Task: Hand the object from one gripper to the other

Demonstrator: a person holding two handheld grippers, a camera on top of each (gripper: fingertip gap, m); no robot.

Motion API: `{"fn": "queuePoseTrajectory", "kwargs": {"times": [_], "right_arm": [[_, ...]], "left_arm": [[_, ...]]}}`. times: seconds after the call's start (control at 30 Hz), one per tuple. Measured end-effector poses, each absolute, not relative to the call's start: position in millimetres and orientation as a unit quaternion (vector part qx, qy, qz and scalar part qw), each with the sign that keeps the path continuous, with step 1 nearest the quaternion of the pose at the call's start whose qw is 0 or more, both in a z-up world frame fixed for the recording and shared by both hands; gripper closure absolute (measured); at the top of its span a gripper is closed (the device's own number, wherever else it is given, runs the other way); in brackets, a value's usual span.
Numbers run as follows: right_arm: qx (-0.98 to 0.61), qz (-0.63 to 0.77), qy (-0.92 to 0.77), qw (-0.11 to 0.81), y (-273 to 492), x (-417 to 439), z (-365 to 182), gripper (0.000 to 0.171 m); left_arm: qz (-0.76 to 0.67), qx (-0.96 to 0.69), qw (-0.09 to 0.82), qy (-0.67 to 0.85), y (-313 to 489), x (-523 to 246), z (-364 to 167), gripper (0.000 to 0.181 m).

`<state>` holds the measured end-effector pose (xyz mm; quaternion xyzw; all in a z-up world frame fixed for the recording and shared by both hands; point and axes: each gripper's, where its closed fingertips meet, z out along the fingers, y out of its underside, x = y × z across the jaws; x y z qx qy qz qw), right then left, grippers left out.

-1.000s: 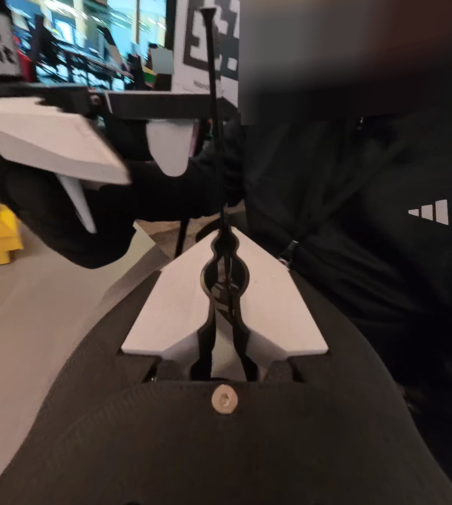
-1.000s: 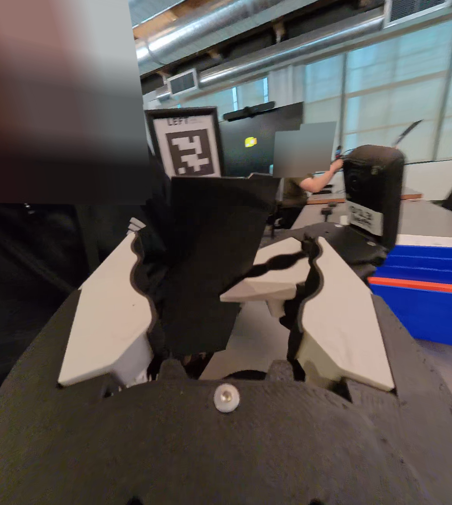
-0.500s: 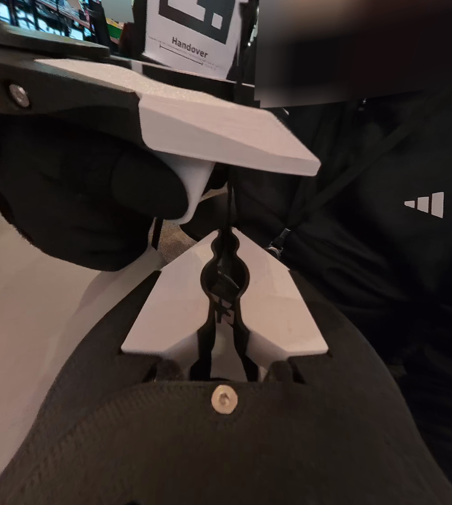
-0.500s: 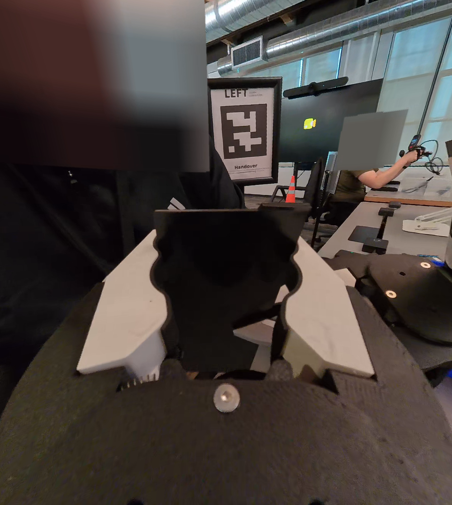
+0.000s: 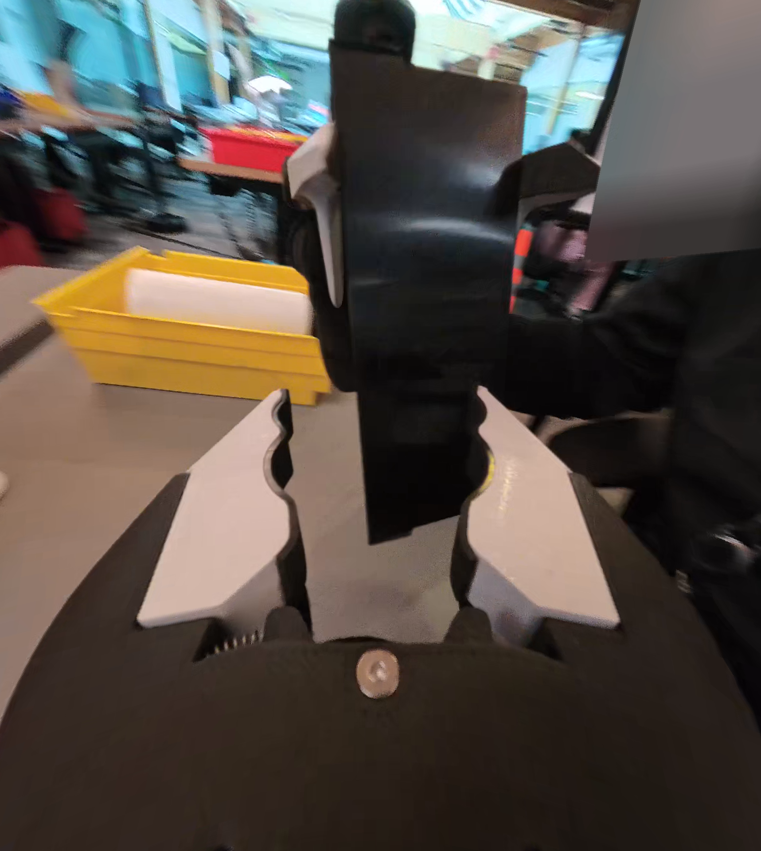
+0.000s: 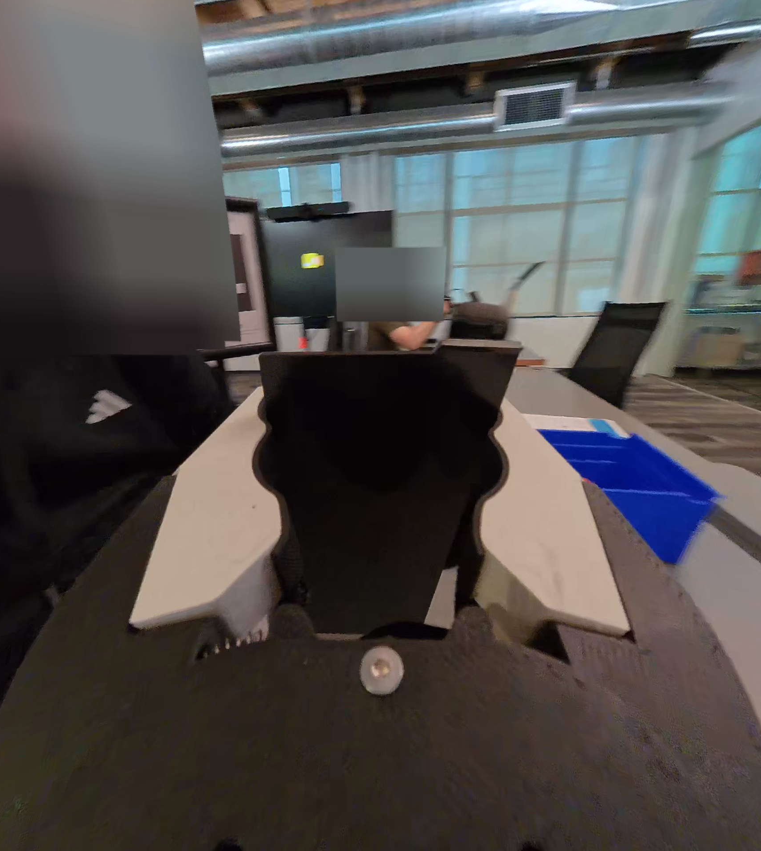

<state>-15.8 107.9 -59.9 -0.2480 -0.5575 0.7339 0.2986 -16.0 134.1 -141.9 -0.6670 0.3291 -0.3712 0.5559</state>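
The object is a flat black plate (image 6: 383, 460). My right gripper (image 6: 383, 398) is shut on it, with both pads pressed against its side edges, and holds it upright. In the left wrist view the same plate (image 5: 429, 230) stands in front of me, gripped higher up by the right gripper's white fingers (image 5: 323, 202). My left gripper (image 5: 382, 396) is open. The plate's lower end hangs between its fingers, close to the right finger (image 5: 530, 483) and well apart from the left finger (image 5: 231, 483).
A yellow bin (image 5: 185, 350) with a white roll (image 5: 212, 299) stands on the grey table (image 5: 70, 437) to the left. A blue bin (image 6: 636, 479) lies to the right. A person in a black jacket (image 5: 714, 414) is close by. A black chair (image 6: 613, 350) stands behind. Spacing between my two grippers at the tips: around 8 cm.
My left gripper, shut on the plate's edge before, has opened and let it go. My right gripper closed on the plate and keeps it. Both views have swung round.
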Motion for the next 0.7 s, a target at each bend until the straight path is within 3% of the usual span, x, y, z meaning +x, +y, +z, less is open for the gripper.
{"fn": "queuePoseTrajectory", "kwargs": {"times": [0.13,0.37,0.6,0.7], "right_arm": [[-0.350,0.683,-0.503,0.397,161.8,-36.6,-57.6,0.084],[-0.455,0.623,-0.399,0.497,216.8,-48.7,-58.9,0.083],[-0.481,0.589,-0.373,0.532,215.8,-51.4,-60.9,0.085],[-0.490,0.581,-0.367,0.537,216.4,-51.8,-62.7,0.085]], "left_arm": [[-0.287,-0.676,0.612,0.294,140.0,-25.2,-142.0,0.095],[-0.089,-0.740,0.622,0.241,171.3,-35.5,-179.5,0.108],[-0.038,-0.750,0.621,0.224,183.8,-41.0,-194.7,0.168],[-0.029,-0.750,0.622,0.222,185.8,-43.4,-196.1,0.175]]}}
